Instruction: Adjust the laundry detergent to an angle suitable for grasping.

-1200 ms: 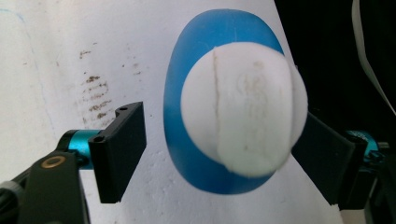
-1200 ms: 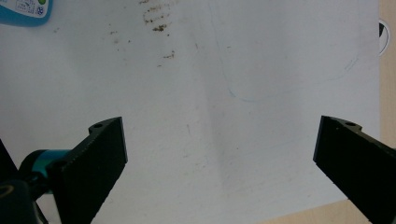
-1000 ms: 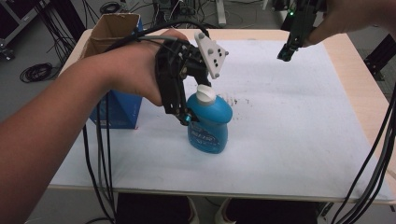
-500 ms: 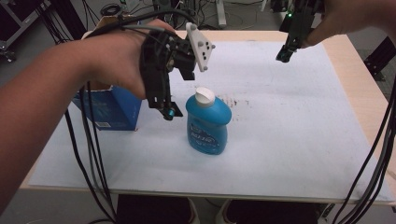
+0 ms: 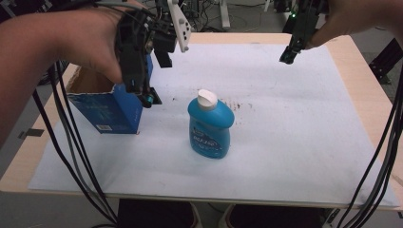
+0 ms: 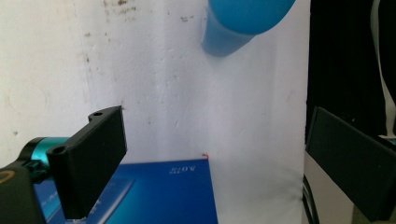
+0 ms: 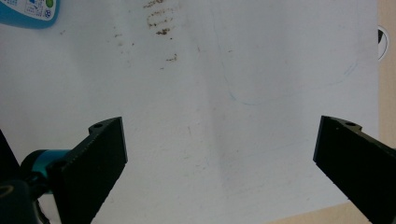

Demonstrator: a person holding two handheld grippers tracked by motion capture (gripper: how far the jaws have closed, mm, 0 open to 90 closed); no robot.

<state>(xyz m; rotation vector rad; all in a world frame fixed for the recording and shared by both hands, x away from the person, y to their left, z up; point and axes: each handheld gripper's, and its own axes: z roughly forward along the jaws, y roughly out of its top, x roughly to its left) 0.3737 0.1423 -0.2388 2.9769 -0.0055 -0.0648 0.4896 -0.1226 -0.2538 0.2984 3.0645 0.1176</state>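
White sheet [image 5: 294, 142] covers the table [image 5: 366, 80]. Left gripper [image 5: 145, 95] wide, jaws just opened, has lifted off the bottle [image 5: 210, 126] toward 10 o'clock, over the box [image 5: 111, 111]. Right gripper [image 5: 288, 56] wide, unmoved.

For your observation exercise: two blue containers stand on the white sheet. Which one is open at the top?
The blue carton at the sheet's left edge, under the left gripper: its top flaps stand open. The blue bottle mid-sheet wears a closed white cap.
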